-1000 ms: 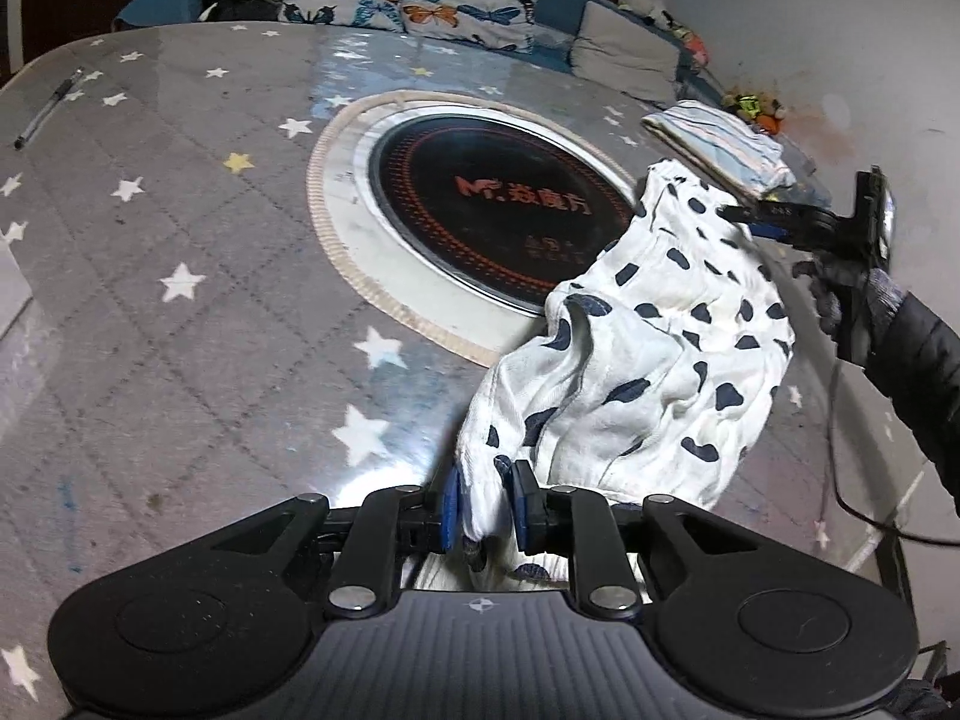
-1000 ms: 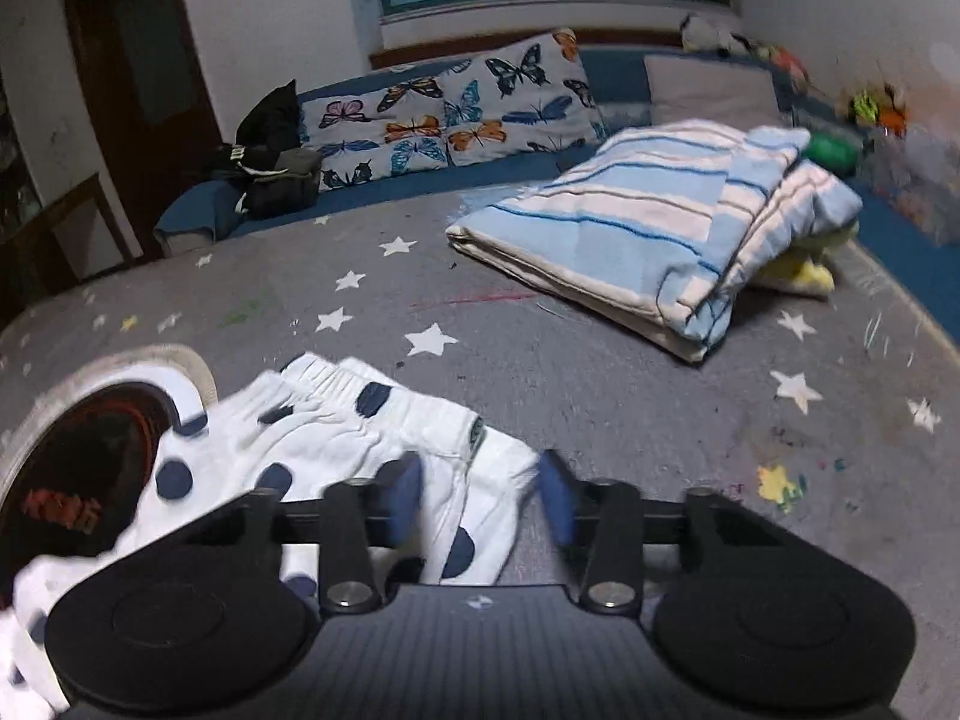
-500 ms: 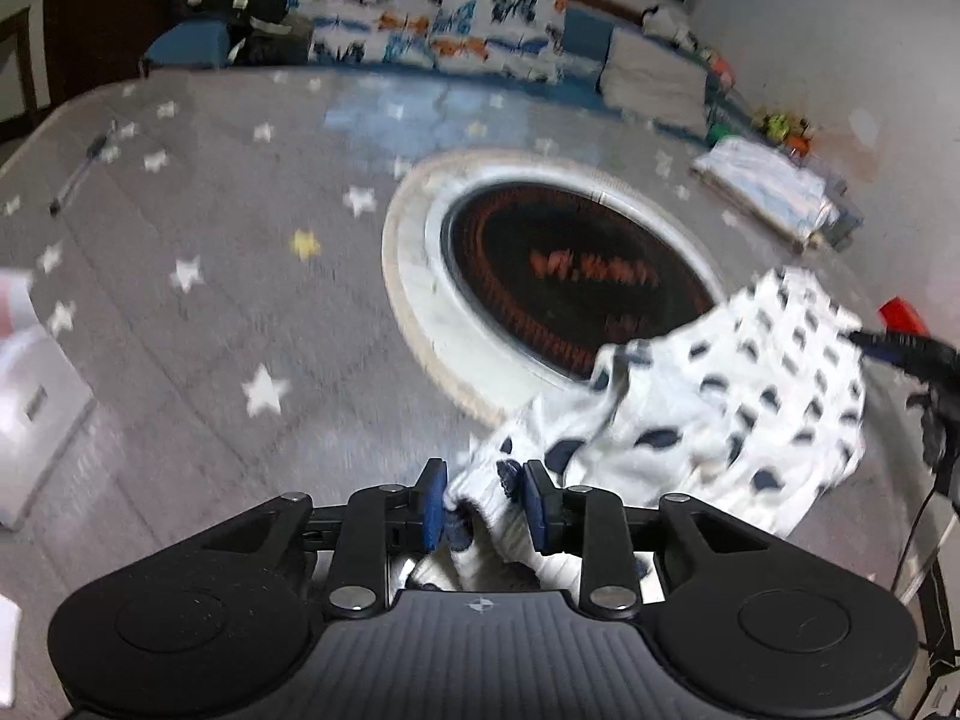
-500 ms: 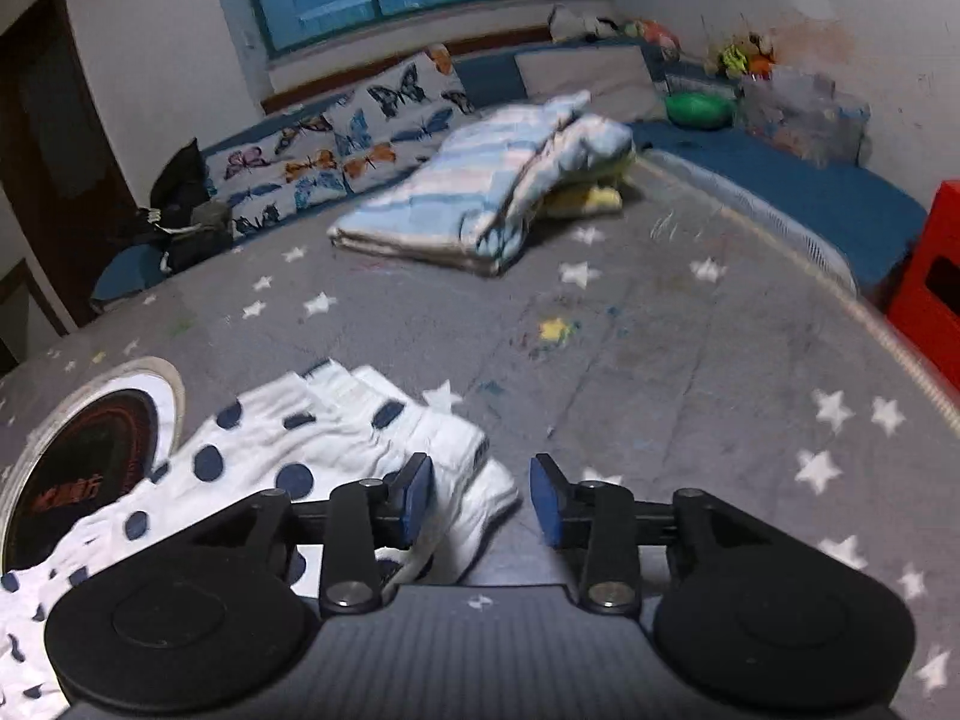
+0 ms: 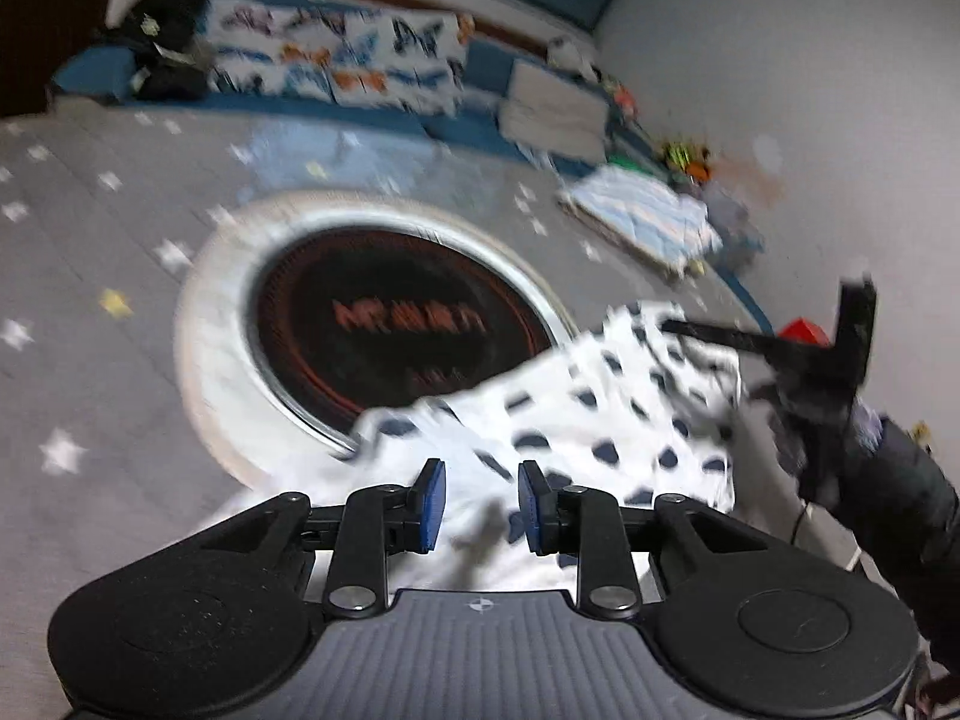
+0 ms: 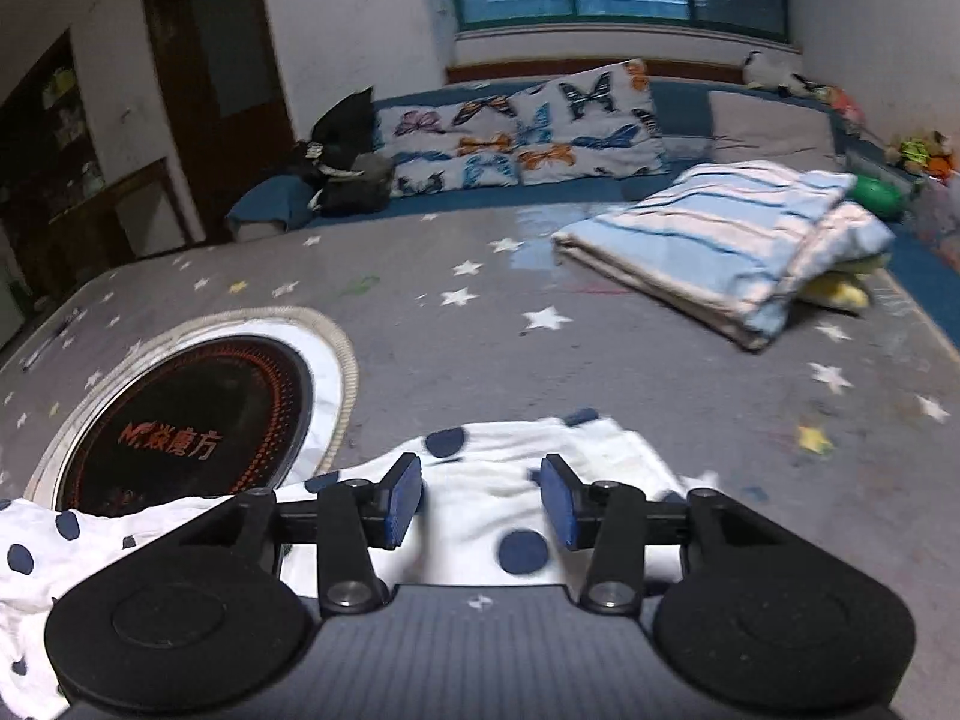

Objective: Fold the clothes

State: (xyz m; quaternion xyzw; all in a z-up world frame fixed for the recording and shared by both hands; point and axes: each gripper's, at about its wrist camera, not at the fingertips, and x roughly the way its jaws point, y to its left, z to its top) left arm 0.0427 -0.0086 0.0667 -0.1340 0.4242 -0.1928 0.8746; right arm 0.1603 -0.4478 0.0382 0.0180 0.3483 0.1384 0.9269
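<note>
Polka-dot garment (image 6: 480,492): white with navy spots, spread on the star-print worktop (image 6: 600,360), one edge overlapping the round black induction plate (image 6: 192,420).
Left gripper (image 5: 477,504): jaws apart, pads clear of the cloth lying below them; they have just closed slightly.
Right gripper (image 6: 480,501): jaws wider, just opening, cloth beneath, not pinched.
Folded striped bedding (image 6: 720,240): far side of worktop.

Spotted garment (image 6: 480,480) spread on the counter (image 6: 420,312) near its front edge, overlapping the round inset cooktop (image 6: 192,414) to its left, folded striped cloth (image 6: 720,240) towards the far right corner, cushions (image 6: 522,132) behind the far edge.
</note>
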